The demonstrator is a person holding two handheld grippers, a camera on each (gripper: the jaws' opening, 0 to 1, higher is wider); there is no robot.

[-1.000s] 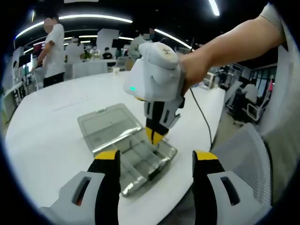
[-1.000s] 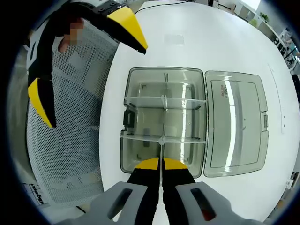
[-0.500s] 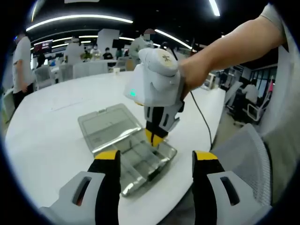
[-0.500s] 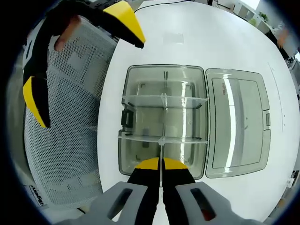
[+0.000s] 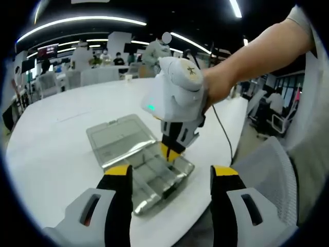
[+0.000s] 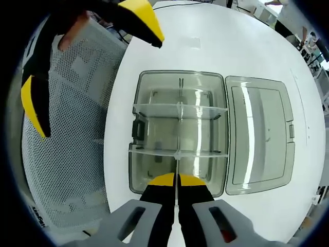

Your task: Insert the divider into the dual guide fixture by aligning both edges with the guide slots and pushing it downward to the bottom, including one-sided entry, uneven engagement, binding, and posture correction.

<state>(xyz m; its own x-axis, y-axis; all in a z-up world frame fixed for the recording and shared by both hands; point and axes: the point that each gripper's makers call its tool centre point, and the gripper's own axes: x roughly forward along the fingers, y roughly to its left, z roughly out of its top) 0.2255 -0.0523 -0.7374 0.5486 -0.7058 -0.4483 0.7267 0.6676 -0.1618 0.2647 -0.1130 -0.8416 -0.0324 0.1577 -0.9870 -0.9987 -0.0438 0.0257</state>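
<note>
Gripping a thin clear divider [image 6: 176, 167] edge-on between its yellow-tipped jaws, the right claw [image 6: 176, 180] is clenched on the plate and poised directly over the transparent compartment box [image 6: 154, 116] that serves as the guide fixture, seen in the right gripper view. The divider runs up from the jaws toward 12 o'clock, meeting the nearer of two clear cross dividers [image 6: 177, 153] already standing across the box; whether its lower edge has reached the floor of the box cannot be told. The box sits on a round white bench [image 6: 231, 46], with its hinged lid [image 6: 262, 136] folded open flat at 3 o'clock, touching the box along the hinge side. In the left gripper view the same right claw [image 5: 170, 150] descends from a person's bare forearm [image 5: 257, 51] at 1 o'clock, its tips inside the box [image 5: 154, 180] near the far wall, the lid [image 5: 119, 140] lying at 10 o'clock of it. The left claw [image 5: 170, 177] hangs released, jaws spread wide and holding nothing, just short of the box; it also appears at 10 o'clock in the right gripper view as the left claw [image 6: 85, 51], above a white mesh chair [image 6: 67, 154] beside the bench edge.
</note>
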